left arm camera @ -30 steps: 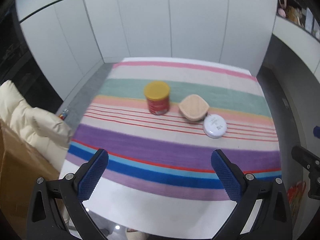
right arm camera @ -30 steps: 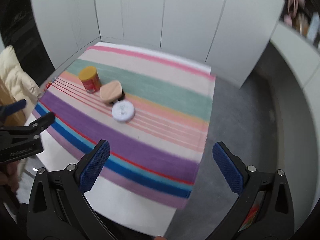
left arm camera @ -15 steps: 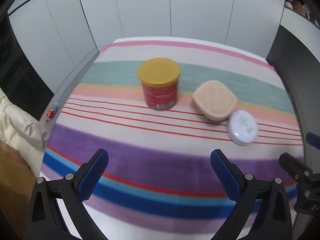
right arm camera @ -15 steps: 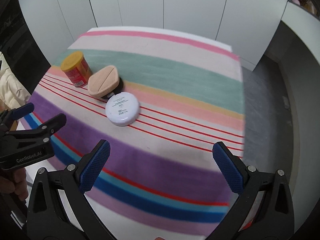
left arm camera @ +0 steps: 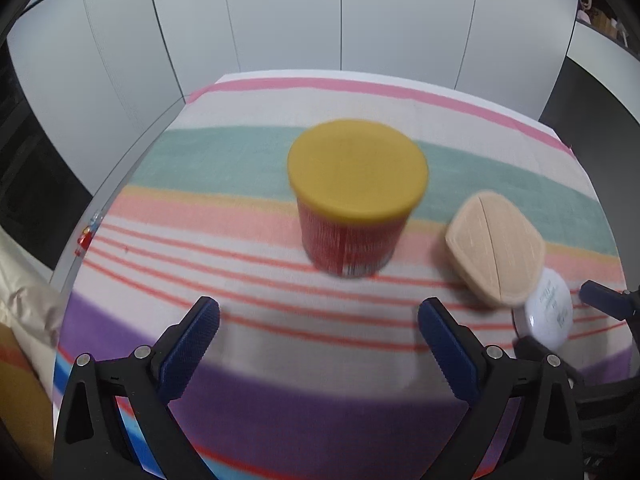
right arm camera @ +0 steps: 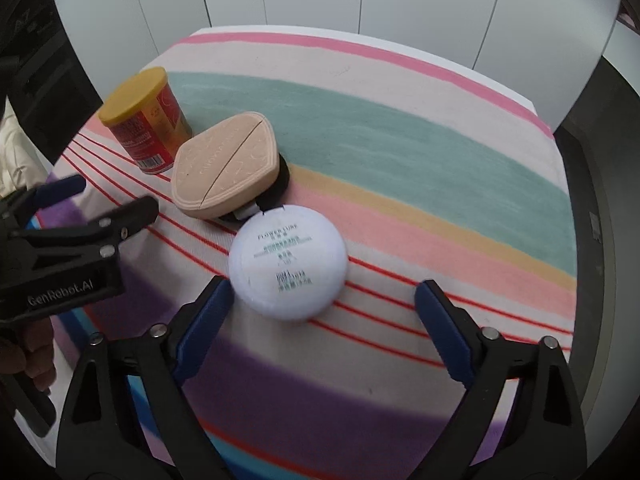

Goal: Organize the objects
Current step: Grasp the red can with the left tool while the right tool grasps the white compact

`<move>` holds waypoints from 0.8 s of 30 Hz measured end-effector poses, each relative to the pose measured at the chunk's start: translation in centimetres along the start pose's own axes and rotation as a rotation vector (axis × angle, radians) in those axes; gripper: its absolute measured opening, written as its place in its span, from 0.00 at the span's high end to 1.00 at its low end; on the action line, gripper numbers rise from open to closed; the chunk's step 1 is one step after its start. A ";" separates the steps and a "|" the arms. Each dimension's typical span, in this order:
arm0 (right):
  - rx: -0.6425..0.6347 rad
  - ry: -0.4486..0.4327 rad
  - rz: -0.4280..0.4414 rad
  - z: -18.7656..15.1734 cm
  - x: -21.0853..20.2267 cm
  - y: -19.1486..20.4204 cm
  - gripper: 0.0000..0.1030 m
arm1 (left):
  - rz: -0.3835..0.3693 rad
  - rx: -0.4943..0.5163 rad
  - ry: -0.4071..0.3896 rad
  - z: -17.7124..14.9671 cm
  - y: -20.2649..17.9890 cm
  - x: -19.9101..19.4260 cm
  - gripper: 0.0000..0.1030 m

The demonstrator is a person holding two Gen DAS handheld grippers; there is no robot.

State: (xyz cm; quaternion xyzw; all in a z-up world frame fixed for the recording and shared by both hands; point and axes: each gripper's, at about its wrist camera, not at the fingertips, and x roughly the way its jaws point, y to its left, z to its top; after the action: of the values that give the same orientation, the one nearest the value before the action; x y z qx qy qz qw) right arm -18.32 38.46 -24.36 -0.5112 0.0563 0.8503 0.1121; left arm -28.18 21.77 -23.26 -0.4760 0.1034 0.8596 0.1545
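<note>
A red can with a yellow lid (left arm camera: 357,204), a beige compact (right arm camera: 225,165) and a white round jar (right arm camera: 287,263) sit in a row on the striped tabletop (right arm camera: 420,152), the compact seemingly touching the jar. The left tongs (left arm camera: 319,330) hover apart just near the can, while the right tongs (right arm camera: 323,308) stand apart beside the jar, gripping nothing.

My left gripper (left arm camera: 319,328): jaws spread wide, blue pads (left arm camera: 191,346) bare, nothing between them, tilted down and forward. My right gripper (right arm camera: 324,312): jaws likewise wide apart, pads (right arm camera: 440,330) bare, angled downward. My left hand (right arm camera: 24,356): wrapped around the left gripper's handle.
</note>
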 end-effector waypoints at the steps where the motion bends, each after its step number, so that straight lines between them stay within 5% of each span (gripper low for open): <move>1: -0.009 -0.009 0.002 0.2 0.1 0.2 0.12 | -0.001 0.006 -0.008 0.4 -0.1 0.3 0.03; 7: -0.016 -0.037 0.016 1.4 0.0 0.1 0.41 | 0.004 0.012 -0.051 2.5 0.0 1.5 0.03; 15: 0.038 -0.042 0.004 1.4 -0.5 -1.1 0.41 | -0.056 -0.015 -0.107 4.3 0.0 1.3 0.27; 18: 0.059 -0.037 0.005 1.3 -1.0 -1.7 0.41 | -0.061 -0.016 -0.115 4.4 -0.4 0.5 0.46; 24: 0.111 -0.038 0.007 1.2 -2.8 -2.8 0.41 | -0.058 -0.036 -0.101 3.7 -0.7 -1.6 0.47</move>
State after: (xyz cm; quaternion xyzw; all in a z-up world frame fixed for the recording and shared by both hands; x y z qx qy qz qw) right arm -17.38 41.07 -21.25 -0.4876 0.1027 0.8559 0.1385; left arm -30.04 23.36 -20.02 -0.4374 0.0660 0.8794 0.1758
